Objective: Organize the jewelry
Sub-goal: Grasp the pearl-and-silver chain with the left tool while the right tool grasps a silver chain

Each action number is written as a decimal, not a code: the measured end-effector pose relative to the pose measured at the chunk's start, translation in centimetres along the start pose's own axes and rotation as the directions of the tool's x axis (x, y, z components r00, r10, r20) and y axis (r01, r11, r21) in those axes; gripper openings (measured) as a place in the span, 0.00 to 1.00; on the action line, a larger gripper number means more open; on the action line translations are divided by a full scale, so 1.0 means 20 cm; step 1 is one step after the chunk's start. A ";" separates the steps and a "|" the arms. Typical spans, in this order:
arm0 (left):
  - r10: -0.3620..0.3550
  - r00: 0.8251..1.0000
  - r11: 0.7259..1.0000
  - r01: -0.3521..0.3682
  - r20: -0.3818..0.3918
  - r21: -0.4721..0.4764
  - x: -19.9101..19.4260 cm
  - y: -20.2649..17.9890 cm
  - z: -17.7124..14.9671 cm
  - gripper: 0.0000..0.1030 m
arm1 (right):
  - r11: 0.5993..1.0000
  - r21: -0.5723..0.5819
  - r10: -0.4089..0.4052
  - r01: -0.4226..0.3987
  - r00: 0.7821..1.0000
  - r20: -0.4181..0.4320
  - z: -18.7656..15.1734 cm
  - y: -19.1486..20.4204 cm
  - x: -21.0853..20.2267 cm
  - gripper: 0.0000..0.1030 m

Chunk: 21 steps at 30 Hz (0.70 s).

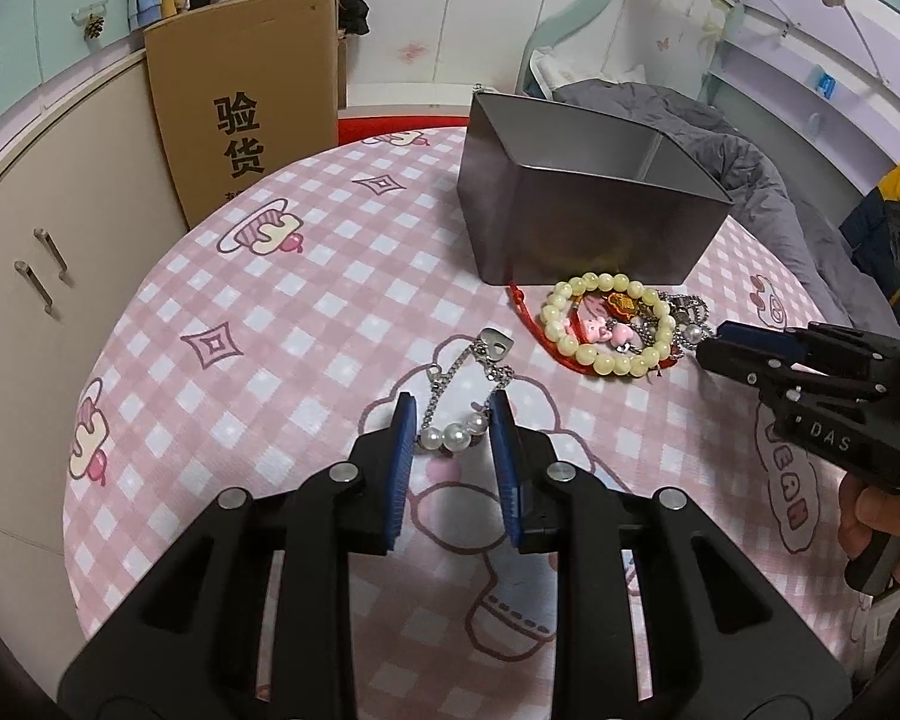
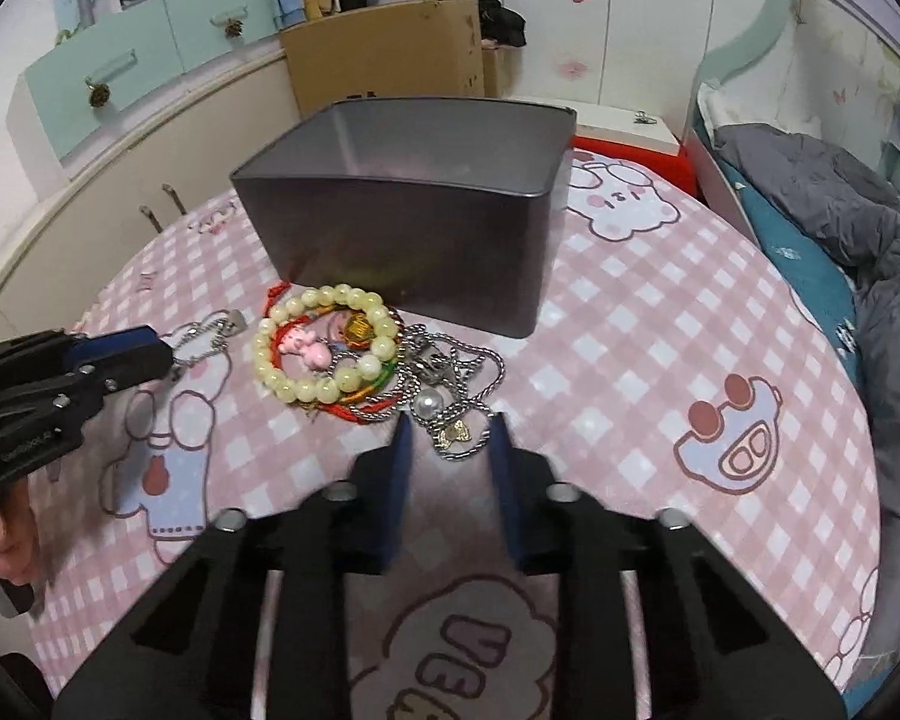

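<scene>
- Jewelry sits on the pink checked tablecloth in two lots, both in front of the grey metal box, which stands open-topped with a divider inside.
- Your left gripper is narrowed around the pearl end of a silver chain bracelet — three pearls lie between the blue pads, and you seem to be pinching it (contact on the right pad is hard to confirm). Its heart charm trails ahead on the cloth.
- Your right gripper is nearly shut at the near edge of the tangle of silver chains; a loop of chain with a small gold heart pendant sits between the tips. Whether the pads actually press on it, you cannot tell from either view.
- The yellow bead bracelet lies flat just in front of the box, ringing a pink charm, an amber bead and red cord.
- A single pearl rests in the chains just ahead of your right fingertips.
</scene>
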<state>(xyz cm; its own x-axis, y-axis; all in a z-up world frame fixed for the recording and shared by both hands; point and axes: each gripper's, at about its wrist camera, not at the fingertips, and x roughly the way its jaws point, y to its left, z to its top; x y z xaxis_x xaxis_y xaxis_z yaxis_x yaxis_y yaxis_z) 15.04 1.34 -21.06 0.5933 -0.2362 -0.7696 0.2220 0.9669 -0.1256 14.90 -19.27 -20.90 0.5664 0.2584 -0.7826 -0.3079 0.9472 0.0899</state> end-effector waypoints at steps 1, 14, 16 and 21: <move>-0.002 1.000 1.000 0.002 0.000 0.001 0.00 0.00 0.00 0.24 | 1.000 0.001 0.004 -0.004 1.000 0.003 0.01 0.01 0.00 0.14; 0.002 1.000 1.000 -0.002 0.003 0.014 -0.01 -0.01 0.00 0.24 | 1.000 0.024 -0.001 0.000 1.000 0.025 0.06 -0.06 -0.03 0.14; 0.002 1.000 1.000 -0.002 0.000 0.017 -0.01 -0.01 0.00 0.24 | 1.000 0.022 0.021 -0.021 1.000 0.003 0.10 -0.06 0.01 0.14; 0.003 1.000 1.000 -0.003 -0.002 0.019 -0.01 -0.02 -0.01 0.24 | 0.999 0.004 0.051 -0.051 0.998 -0.020 0.14 -0.04 0.05 0.14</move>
<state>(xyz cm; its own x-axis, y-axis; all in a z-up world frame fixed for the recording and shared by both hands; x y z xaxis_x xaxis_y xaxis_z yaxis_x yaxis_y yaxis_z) 14.75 1.04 -20.93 0.5922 -0.2333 -0.7713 0.2348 0.9656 -0.1117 17.75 -19.30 -20.05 0.5346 0.3025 -0.7891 -0.3329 0.9336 0.1323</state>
